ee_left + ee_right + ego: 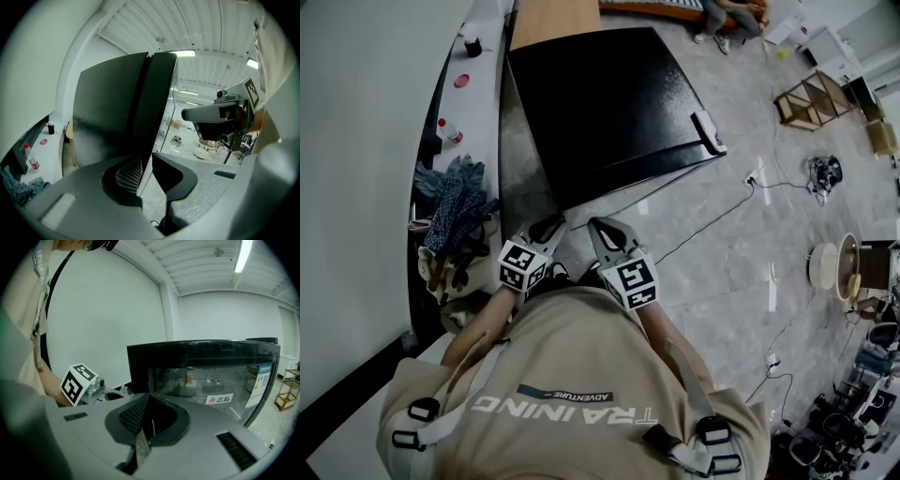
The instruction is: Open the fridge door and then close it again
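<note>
Before fridge: left gripper narrowly parted, empty; right gripper closed, empty; neither touches door, apparently shut; opening, closing seemingly ahead.

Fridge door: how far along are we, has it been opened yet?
Done: unclear; the fridge door looks shut, so either untouched or already closed again. In hand: nothing; the left hand-held gripper, jaws slightly apart, and the right hand-held gripper, jaws together, are empty, clear of the handle. Left: if untouched, the whole open-and-close.
</note>
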`<state>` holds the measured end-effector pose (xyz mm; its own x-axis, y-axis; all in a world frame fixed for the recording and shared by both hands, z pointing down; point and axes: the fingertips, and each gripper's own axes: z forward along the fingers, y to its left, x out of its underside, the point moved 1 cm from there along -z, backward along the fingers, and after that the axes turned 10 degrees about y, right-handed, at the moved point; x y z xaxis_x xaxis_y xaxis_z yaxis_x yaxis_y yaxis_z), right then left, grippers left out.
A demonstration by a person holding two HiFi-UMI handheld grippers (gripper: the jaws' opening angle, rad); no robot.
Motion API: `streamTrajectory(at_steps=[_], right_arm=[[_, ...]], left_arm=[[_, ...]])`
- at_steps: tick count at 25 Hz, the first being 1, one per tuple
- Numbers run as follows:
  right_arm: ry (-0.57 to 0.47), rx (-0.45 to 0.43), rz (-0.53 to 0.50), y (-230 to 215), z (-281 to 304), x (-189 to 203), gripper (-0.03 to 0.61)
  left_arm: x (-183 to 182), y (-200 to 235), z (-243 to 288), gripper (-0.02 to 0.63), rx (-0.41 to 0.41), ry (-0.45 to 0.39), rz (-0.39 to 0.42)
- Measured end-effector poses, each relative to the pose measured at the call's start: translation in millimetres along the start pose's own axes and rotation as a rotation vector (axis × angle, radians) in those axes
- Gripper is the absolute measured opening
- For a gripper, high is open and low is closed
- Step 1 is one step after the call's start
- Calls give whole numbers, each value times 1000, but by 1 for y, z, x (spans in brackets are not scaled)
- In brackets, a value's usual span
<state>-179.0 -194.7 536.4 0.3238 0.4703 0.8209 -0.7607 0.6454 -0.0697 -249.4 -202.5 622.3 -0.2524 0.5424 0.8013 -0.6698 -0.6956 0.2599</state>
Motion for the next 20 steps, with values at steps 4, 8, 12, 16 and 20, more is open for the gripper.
streamTrajectory(at_steps=[4,8,12,16,20], right_arm=[[6,12,-1,-2,1,1,-5],[2,27,17,-6,1,3,-5],[6,29,28,-8,0,6,-5],[15,15,39,-4,3,8,-5],[11,-3,30,2,11,4,-5]], left_arm=[[-2,1,5,54,6,14,32],[0,2,5,54,-2,18,33],[0,1,7,54,1,19,18],[-1,0,7,54,12,19,14],[1,2,9,60,40,20,-84]])
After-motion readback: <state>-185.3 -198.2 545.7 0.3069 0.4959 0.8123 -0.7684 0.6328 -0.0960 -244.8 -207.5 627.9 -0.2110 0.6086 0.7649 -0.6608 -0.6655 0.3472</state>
